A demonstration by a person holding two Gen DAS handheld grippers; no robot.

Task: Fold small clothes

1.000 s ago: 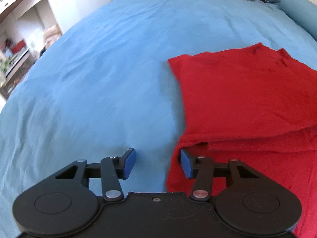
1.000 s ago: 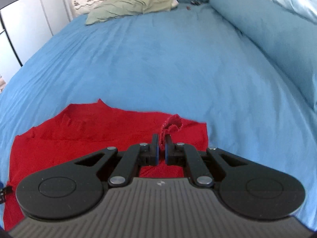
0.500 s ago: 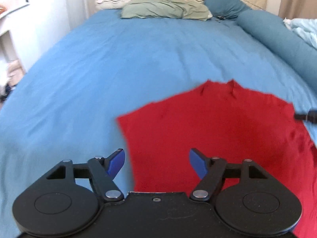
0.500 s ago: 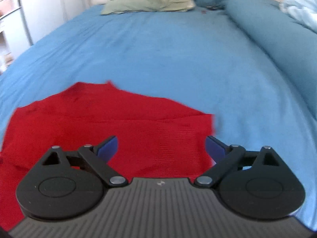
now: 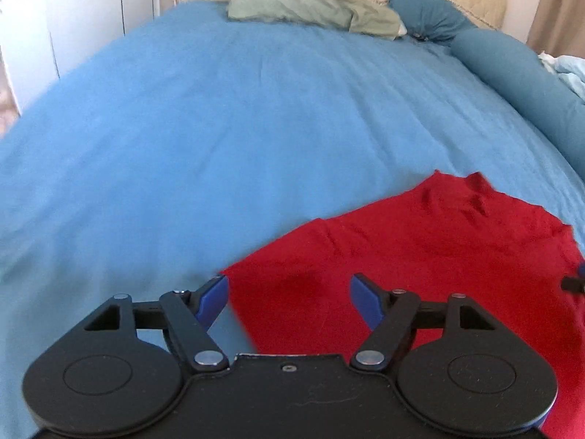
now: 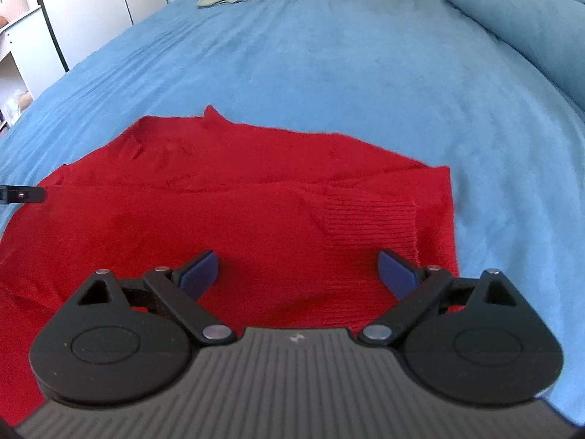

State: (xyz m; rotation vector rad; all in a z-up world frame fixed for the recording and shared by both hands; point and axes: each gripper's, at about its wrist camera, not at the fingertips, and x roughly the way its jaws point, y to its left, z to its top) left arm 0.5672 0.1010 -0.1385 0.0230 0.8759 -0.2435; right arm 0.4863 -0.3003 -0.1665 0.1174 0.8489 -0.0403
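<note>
Across blue bed sheet (image 6: 329, 73), w/ pillows (image 5: 310, 11) far at headboard end: plenty of flat room, so suits folding. Red sweater (image 6: 226, 201) spread flat near the front edge, ribbed cuff (image 6: 369, 219) of one sleeve laid inward over the body (prob. first fold done, judging by lie). Right gripper (image 6: 298, 269) over the cuff side, jaws wide apart, nothing clamped. Left gripper (image 5: 289, 296) at opposite edge, also spread, empty; jaws just been opening, only cloth below.
</note>
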